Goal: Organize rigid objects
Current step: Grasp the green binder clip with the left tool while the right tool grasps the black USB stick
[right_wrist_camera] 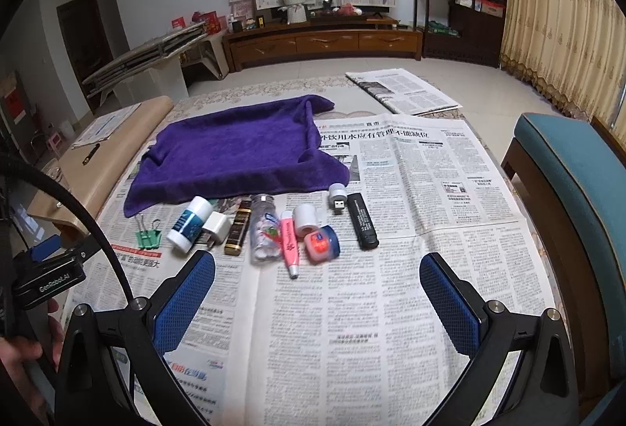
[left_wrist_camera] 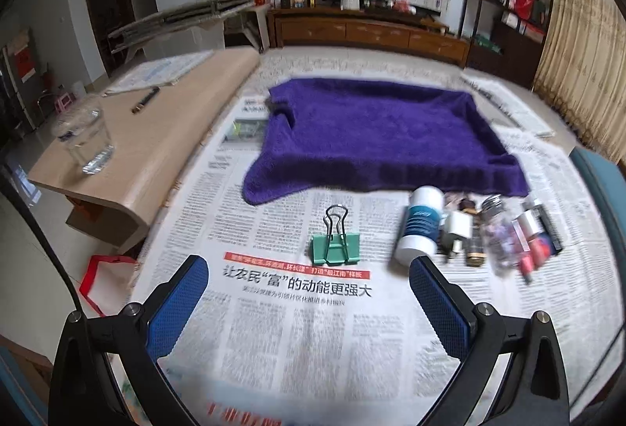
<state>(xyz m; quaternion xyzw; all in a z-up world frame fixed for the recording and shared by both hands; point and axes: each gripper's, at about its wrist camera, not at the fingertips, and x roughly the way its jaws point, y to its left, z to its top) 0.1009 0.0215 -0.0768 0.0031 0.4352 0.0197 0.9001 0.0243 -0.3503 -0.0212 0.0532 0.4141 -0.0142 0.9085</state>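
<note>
Blue-padded fingers of the left gripper point(left_wrist_camera: 309, 293) stand wide apart and empty above the newspaper point(left_wrist_camera: 313, 340) that covers the table, while the right gripper point(right_wrist_camera: 317, 293) hangs just as open and empty over the same sheets. Behind the small goods lies a purple towel point(left_wrist_camera: 375, 136), its edges turned up like a shallow tray, the likely home for what is being tidied.

Along the towel's near edge runs a row of rigid objects. From the right wrist view they read, left to right: a green binder clip point(right_wrist_camera: 148, 235), a white-and-blue bottle point(right_wrist_camera: 189, 220), a white charger plug point(right_wrist_camera: 217, 228), a dark brown and gold tube point(right_wrist_camera: 238, 230), a clear bottle point(right_wrist_camera: 265, 230) of small pieces, a pink tube point(right_wrist_camera: 288, 242), a white roll point(right_wrist_camera: 305, 216), an orange-lidded blue jar point(right_wrist_camera: 321, 242), a black stick point(right_wrist_camera: 362, 220) and a small white USB light point(right_wrist_camera: 336, 197).

The coming move appears to hinge on the binder clip point(left_wrist_camera: 335, 242): it lies straight ahead of the left gripper, between the lines of its two pads and a little apart from the bottle point(left_wrist_camera: 420, 226). Its wire handles point away toward the towel. The left hand is plainly the nearer; a forward reach should meet the clip's broad green body first.
</note>
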